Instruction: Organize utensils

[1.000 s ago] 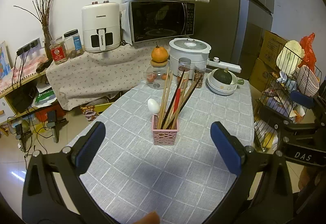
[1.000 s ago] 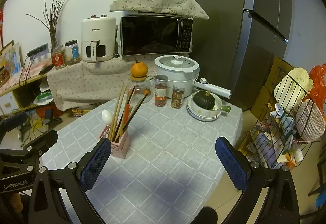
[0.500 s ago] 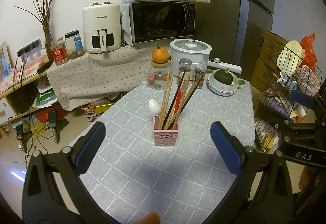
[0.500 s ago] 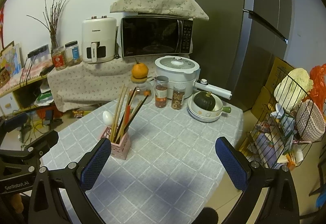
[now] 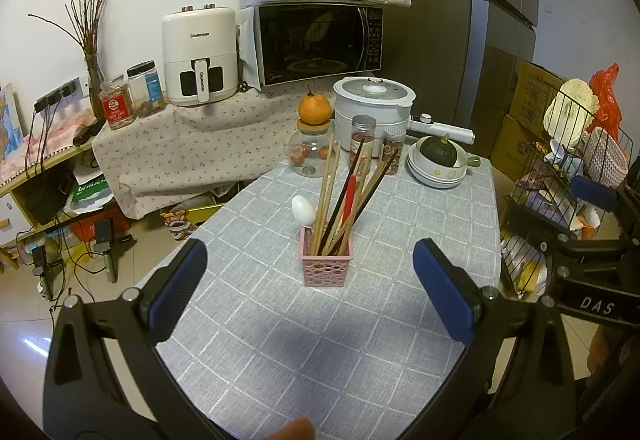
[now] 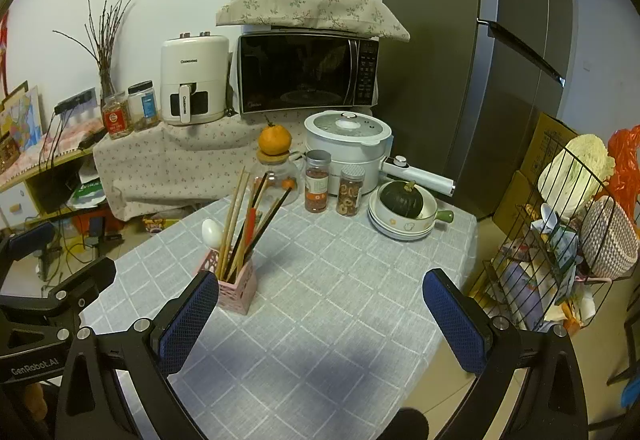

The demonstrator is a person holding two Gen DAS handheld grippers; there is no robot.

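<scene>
A pink perforated utensil holder [image 5: 327,264] [image 6: 235,288] stands on the grey checked tablecloth. Several chopsticks [image 5: 344,195] [image 6: 248,220] in wood, black and red lean out of it, with a white spoon [image 5: 303,210] [image 6: 212,233] at its left. My left gripper [image 5: 310,286] is open, a little short of the holder, nothing between its blue pads. My right gripper [image 6: 322,314] is open too, to the right of the holder; its left pad [image 6: 188,316] sits near the holder's front corner in that view.
At the table's far end stand a glass jar with an orange on top [image 5: 315,107], two spice jars [image 6: 318,181], a white electric pot [image 6: 347,143] and stacked bowls holding a dark squash [image 6: 402,199]. A wire rack [image 6: 560,240] stands right of the table.
Both views have drifted slightly; the holder sits a touch further right in the frames. Both grippers stay open and empty.
</scene>
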